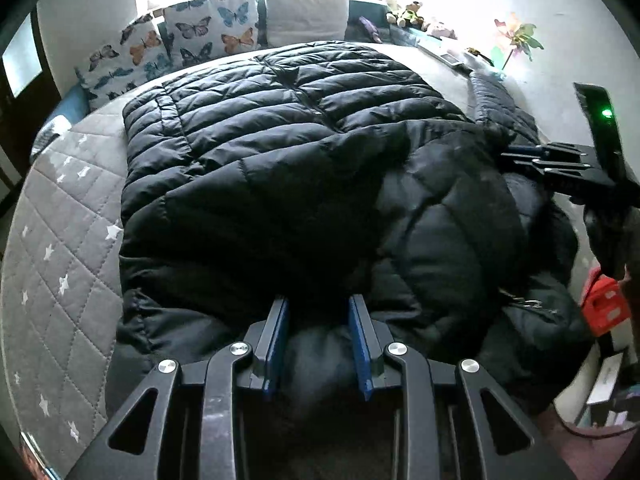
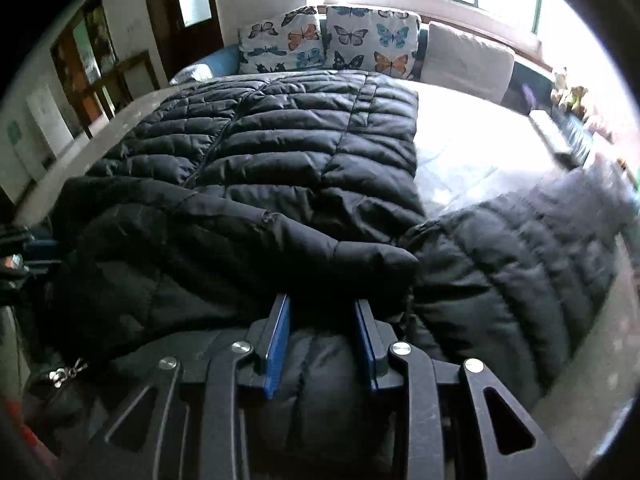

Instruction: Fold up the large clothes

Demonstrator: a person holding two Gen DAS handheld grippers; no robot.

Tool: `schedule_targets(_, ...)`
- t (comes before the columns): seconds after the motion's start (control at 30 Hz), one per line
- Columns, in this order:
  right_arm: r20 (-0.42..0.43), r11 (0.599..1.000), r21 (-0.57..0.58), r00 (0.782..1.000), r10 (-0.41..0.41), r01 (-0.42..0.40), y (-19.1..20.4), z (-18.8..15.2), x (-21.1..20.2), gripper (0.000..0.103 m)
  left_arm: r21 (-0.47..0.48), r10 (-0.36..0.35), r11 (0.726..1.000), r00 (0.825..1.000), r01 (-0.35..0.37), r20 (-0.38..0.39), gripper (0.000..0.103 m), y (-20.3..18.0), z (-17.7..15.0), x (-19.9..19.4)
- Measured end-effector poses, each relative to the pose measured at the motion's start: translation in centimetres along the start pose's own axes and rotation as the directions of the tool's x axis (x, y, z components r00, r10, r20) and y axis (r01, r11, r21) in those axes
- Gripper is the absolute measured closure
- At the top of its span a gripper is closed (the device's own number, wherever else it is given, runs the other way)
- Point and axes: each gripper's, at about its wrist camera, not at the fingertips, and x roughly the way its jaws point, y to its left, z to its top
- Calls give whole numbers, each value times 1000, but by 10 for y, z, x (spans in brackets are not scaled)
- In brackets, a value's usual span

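One puffy quilted black jacket (image 1: 280, 128); star-stitched bedspread (image 1: 60, 240)

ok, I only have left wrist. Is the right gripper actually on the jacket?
Observer: Yes. The right gripper has a fold of the jacket filling the gap between its pads.
Operator: And the sleeve on that side?
Observer: The sleeve lies stretched out on the bed, to the right of the jacket's body, not folded over it.
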Motion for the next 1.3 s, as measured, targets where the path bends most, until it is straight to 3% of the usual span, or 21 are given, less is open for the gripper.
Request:
schedule_targets(0.1,52,997,-53,997,55,-52,17,1,-29,67,-3,-28,1000,1000,28,5,72,-4,7,-9)
schedule_targets(0.2,33,989,-96,993,112,-108,31,-7,-33,67,19,-45,999,999,45,14,72,-17,14,-14)
schedule_targets(0.37,-41,994,-53,994,96,-99,19,-36,0,67,57,-76,995,997,77,-13,72,-39,17,0)
schedule_targets(0.57,-25,992,-34,992,121,-122,15,-28,-14,67,95,-93,991,995,97,-48,72,-59,15,17)
schedule_targets(0.7,43,993,-23,992,120,-119,12,-19,-29,67,105,-96,989,993,102,-61,72,-68,18,23)
schedule_targets(0.83,-36,993,8,992,122,-122,4,-30,6,66,99,-111,988,991,118,-76,72,-74,28,23)
schedule_targets(0.93,6,989,14,989,148,-148,-2,-29,-10,66,92,-148,984,987,153,-56,72,-79,42,9)
schedule_targets(1.07,76,982,82,984,161,-167,-33,-20,-43,61,104,-142,985,990,141,0,72,-87,69,-4)
schedule_targets(1.17,118,979,180,990,72,-93,-82,-14,-60,49,94,-147,985,989,145,9,72,-96,90,6)
schedule_targets(1.3,107,938,346,994,-34,-5,-157,-17,-61,48,84,-150,985,988,153,-41,72,-113,106,39)
